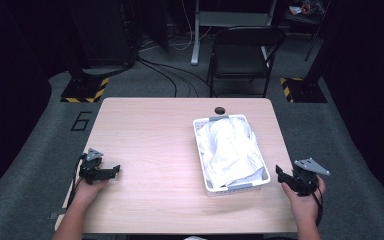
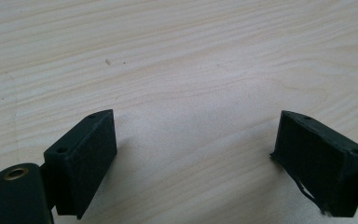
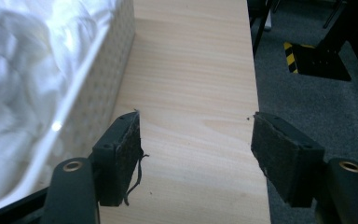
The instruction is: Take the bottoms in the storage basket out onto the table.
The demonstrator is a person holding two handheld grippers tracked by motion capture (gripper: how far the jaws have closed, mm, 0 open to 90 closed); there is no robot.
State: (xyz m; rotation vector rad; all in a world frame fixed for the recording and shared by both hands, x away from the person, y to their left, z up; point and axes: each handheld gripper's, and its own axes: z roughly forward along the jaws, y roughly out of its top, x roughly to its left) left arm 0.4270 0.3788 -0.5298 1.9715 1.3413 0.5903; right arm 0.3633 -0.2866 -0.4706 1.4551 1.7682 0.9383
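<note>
basket [image 1: 200, 150]: sitting on table [image 1: 145, 135], right half
cloth [image 1: 230, 147]: white, lying bunched inside basket, untouched
L gripper [image 1: 111, 171]: resting well left of basket, jaws spread, nothing btwn
R gripper [image 1: 281, 175]: hovering just right of basket, jaws apart, empty
progress: prob. nothing started; grabbing cloth is pending

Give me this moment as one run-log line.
left gripper: open, empty, low over table | right gripper: open, empty, beside basket | white cloth: in basket, untouched

Both tools [image 1: 114, 171] [image 1: 280, 176] gaping, empty.
</note>
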